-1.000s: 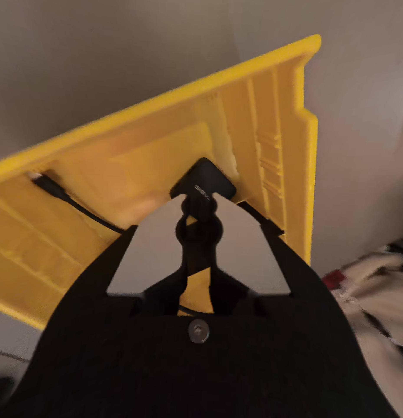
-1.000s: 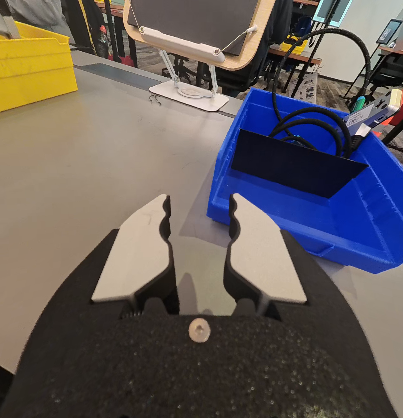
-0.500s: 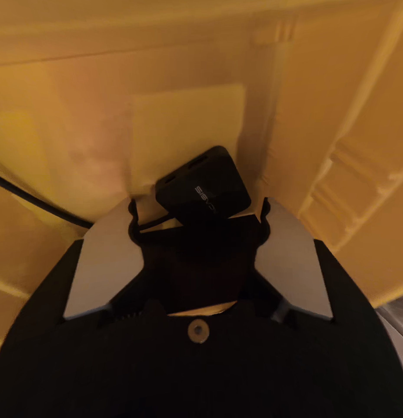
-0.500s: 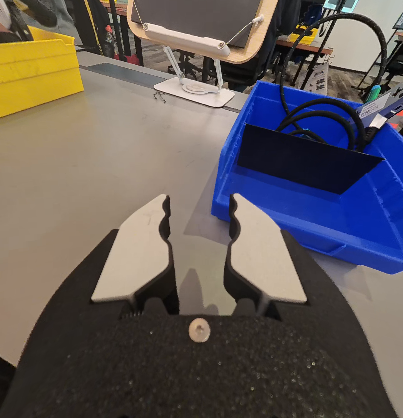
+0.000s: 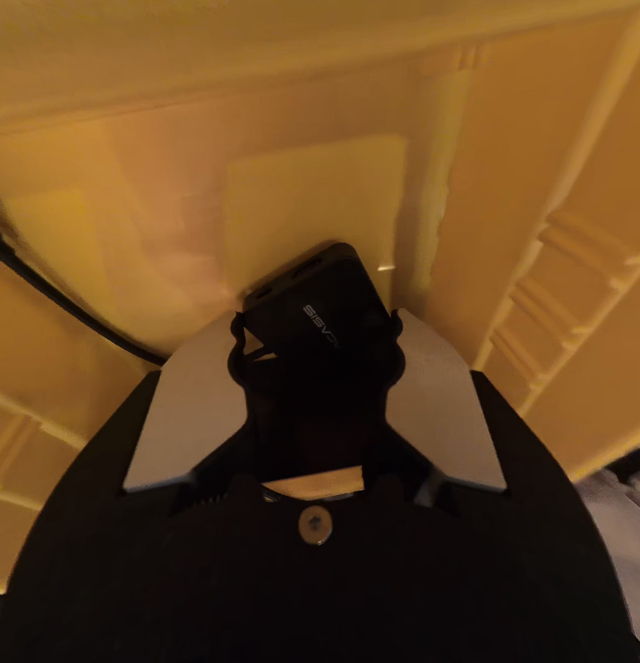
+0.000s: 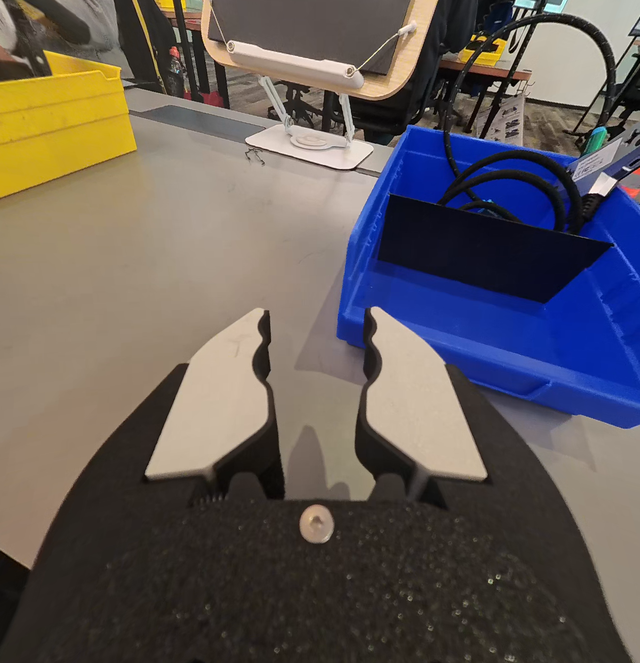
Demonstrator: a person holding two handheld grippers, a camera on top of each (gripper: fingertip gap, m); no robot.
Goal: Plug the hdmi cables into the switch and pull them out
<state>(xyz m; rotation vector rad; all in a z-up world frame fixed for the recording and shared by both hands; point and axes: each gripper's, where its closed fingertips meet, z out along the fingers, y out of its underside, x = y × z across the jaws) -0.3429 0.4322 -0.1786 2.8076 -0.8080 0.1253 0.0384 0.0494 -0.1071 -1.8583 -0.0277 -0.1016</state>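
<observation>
In the left wrist view my left gripper is deep inside the yellow bin. Its two fingertips touch opposite corners of the small black switch, which lies turned at an angle against the bin wall. Two ports show on the switch's far edge. A thin black lead leaves the switch by the left finger. A thicker black cable runs along the bin at left. In the right wrist view my right gripper is open and empty above the grey table, beside the blue bin.
The blue bin holds a dark divider, coiled black cables and a blue-grey device at its far right rim. The yellow bin stands at far left. A tablet stand is at the table's back edge. My hands' fingertips stand some 55 cm from each other.
My left gripper let go of the switch's lead, opened wide, moved down into the yellow bin and closed in on the switch body. My right gripper drifted slightly, still open.
</observation>
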